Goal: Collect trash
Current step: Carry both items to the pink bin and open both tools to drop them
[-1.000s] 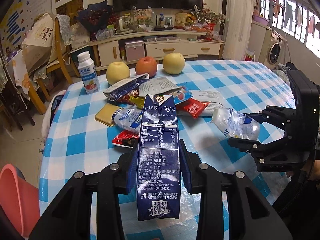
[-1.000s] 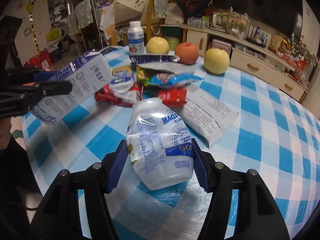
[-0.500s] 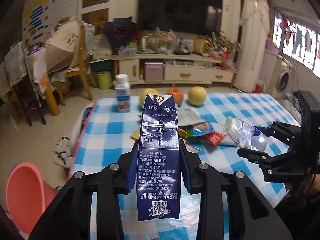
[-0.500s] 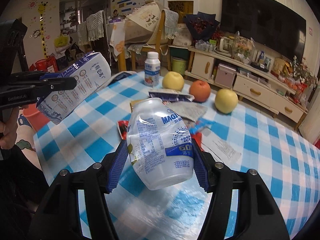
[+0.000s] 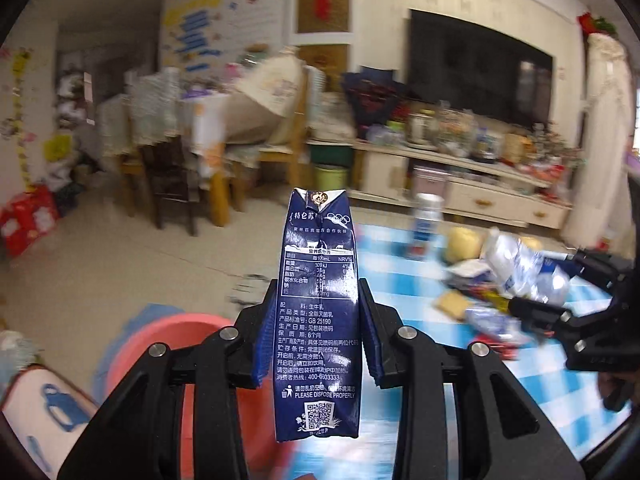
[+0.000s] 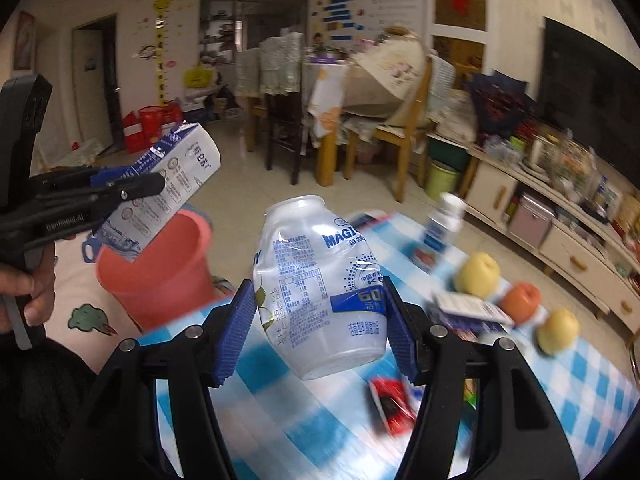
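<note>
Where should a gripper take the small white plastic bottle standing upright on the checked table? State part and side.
Grip the small white plastic bottle across its round body, below the cap, coming level from the side away from the yellow apple. It stands upright and narrow, so a side pinch probably suits.

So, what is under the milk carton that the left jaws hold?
In the right wrist view, the milk carton hangs above the open pink bin, its lower end near the rim. The bin's inside cannot be seen from here; the carton and the left gripper cover part of it.
</note>
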The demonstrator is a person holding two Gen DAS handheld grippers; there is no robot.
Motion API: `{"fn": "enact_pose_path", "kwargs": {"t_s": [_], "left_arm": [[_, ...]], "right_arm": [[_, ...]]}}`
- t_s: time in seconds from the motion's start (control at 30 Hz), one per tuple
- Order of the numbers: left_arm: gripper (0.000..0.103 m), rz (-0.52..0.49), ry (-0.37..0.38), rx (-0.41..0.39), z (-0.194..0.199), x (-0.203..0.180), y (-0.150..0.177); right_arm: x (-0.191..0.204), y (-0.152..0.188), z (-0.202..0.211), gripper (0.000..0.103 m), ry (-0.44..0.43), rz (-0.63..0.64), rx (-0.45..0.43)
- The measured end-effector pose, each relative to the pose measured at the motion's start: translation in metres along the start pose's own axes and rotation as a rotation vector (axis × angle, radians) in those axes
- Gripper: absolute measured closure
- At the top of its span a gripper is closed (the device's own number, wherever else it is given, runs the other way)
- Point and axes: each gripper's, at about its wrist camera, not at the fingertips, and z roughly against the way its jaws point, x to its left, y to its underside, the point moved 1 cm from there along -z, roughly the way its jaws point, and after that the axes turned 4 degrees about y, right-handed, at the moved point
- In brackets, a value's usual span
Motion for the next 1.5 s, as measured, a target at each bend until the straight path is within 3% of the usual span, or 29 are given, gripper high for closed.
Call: {"fn": "enact_pose_path", "kwargs": {"t_s": [0.2, 0.5, 0.7, 1.1, 1.17, 1.2, 1.27, 1.3, 1.43, 1.5], "left_arm": [[0.065, 0.084, -0.183, 0.002, 0.002, 0.076, 0.009], [0.065, 0.203, -0.234, 0.060, -0.010, 0.147, 0.030], [0.065, 0.239, -0.213, 0.097, -0.015, 0.157, 0.045], [0.064, 0.249, -0.245, 0.108, -0.023, 0.156, 0.051], [0.063, 0.250, -0.248, 0.102, -0.024, 0.156, 0.051], [0.060, 0.249, -0.249, 0.098, -0.024, 0.155, 0.052], [0.030, 0.245, -0.257, 0.090, -0.024, 0.153, 0.054], [0.024, 0.241, -0.260, 0.083, -0.024, 0.151, 0.055], [0.013, 0.224, -0.269, 0.075, -0.025, 0.147, 0.054], [0.012, 0.216, -0.270, 0.078, -0.026, 0.145, 0.054]], "right_arm": [[0.054, -0.047, -0.051, 0.041, -0.131, 0.050, -0.009], [0.121, -0.084, -0.111, 0.040, -0.284, 0.031, 0.027], [0.146, -0.092, -0.134, 0.040, -0.341, 0.003, 0.058], [0.150, -0.091, -0.151, 0.039, -0.396, -0.052, 0.084], [0.149, -0.091, -0.152, 0.034, -0.396, -0.061, 0.081], [0.146, -0.090, -0.151, 0.026, -0.396, -0.068, 0.077], [0.144, -0.089, -0.151, 0.025, -0.401, -0.081, 0.075], [0.143, -0.089, -0.150, 0.024, -0.400, -0.085, 0.073], [0.136, -0.086, -0.147, 0.024, -0.392, -0.097, 0.065], [0.130, -0.086, -0.145, 0.024, -0.384, -0.107, 0.060]]}}
